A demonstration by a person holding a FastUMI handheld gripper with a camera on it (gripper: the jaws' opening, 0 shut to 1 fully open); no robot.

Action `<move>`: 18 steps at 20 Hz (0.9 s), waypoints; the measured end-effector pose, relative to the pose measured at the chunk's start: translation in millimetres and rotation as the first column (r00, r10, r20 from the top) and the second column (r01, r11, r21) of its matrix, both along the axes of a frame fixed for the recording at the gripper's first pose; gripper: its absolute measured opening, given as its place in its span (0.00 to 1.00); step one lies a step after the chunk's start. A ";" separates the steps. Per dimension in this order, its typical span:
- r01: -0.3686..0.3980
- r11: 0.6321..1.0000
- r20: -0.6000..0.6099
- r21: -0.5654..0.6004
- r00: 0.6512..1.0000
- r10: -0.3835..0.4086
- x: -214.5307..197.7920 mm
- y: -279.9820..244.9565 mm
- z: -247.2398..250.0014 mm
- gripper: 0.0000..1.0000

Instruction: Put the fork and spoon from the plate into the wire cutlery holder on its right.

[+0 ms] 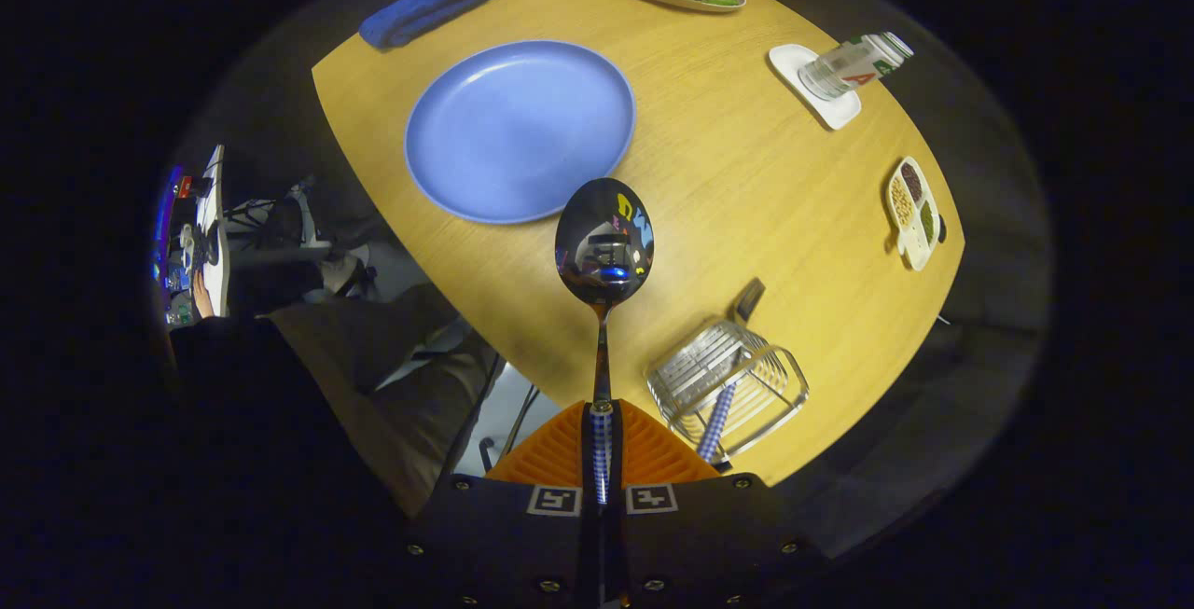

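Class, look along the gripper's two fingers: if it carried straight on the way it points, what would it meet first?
The gripper, shut on the spoon, points down at the table. The spoon's bowl leads, so it would probably touch bare wood beside the blue plate's near rim; depth is unclear.

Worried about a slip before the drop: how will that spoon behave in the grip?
The spoon looks like polished metal, so probably stiff but slippery. The hand-held gripper clamps only its thin handle, bowl far ahead, so it may pivot. The wire holder seems light, apt to shift.
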State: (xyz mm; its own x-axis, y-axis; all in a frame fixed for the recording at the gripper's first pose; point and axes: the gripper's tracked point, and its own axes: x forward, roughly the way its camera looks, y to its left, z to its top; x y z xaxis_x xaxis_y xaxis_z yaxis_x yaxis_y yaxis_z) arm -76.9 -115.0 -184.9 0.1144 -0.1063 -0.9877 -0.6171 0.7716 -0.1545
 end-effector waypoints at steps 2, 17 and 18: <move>0.027 0.996 -0.036 -0.083 0.999 -0.030 -18.6 -34.1 26.6 0.03; -0.100 0.920 -0.331 -0.380 0.943 -0.034 16.6 -134.7 -25.9 0.03; -0.108 0.918 -0.346 -0.381 0.938 -0.033 19.9 -133.4 -28.6 0.03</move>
State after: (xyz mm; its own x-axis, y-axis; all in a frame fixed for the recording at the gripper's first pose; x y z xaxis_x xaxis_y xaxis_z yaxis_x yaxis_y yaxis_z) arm -57.0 -248.3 -213.5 -0.2069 -0.4908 -0.8463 -0.7132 0.6678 -0.2129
